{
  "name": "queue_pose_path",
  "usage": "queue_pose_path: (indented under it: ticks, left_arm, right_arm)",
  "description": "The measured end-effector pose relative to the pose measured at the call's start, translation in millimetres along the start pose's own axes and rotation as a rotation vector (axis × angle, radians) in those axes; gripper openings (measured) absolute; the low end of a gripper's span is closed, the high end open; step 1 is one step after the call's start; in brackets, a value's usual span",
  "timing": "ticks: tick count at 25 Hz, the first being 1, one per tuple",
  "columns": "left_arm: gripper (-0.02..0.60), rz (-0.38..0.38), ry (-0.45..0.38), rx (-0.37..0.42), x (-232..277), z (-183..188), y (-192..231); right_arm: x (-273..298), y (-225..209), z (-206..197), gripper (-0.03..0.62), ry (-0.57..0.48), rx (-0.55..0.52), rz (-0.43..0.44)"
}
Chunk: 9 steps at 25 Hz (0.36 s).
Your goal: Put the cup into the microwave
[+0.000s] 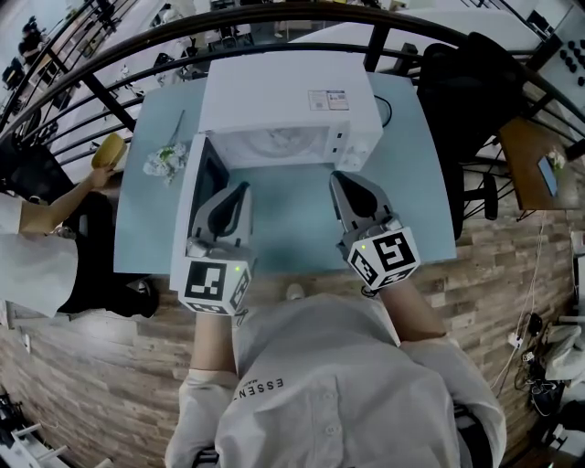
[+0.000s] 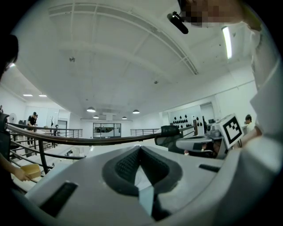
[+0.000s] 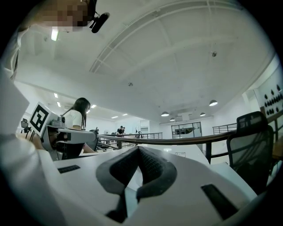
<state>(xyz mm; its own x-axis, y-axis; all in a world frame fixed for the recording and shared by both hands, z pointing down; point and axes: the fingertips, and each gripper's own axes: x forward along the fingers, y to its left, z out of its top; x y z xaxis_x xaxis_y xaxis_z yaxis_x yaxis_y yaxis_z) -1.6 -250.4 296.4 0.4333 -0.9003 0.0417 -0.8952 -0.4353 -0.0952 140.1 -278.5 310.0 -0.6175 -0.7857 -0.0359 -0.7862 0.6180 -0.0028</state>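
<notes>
A white microwave (image 1: 283, 91) stands at the back of a light blue table (image 1: 430, 174). Its door (image 1: 207, 174) hangs open towards the left, and the cavity (image 1: 274, 144) looks pale inside. I cannot make out a cup in any view. My left gripper (image 1: 242, 188) sits just right of the open door, jaws shut with nothing between them. My right gripper (image 1: 338, 176) points at the microwave's front right, also shut and empty. In the left gripper view the left gripper (image 2: 139, 149) has its tips together. The right gripper (image 3: 138, 149) shows the same in its own view.
A small white bunch of flowers (image 1: 167, 157) lies on the table left of the microwave. A person at the left edge holds a yellow object (image 1: 108, 151). A black chair (image 1: 466, 87) stands at the right, a dark railing (image 1: 274, 14) curves behind.
</notes>
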Motion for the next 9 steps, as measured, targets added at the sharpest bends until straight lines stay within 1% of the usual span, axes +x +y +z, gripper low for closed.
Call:
queue_pose_path:
  ticks: [9]
  left_arm:
    - [0.0,-0.005,0.009,-0.004,4.6,-3.1,-0.8]
  right_arm:
    - [-0.1,-6.4,-3.2,0.015,0.0,0.017,-0.024]
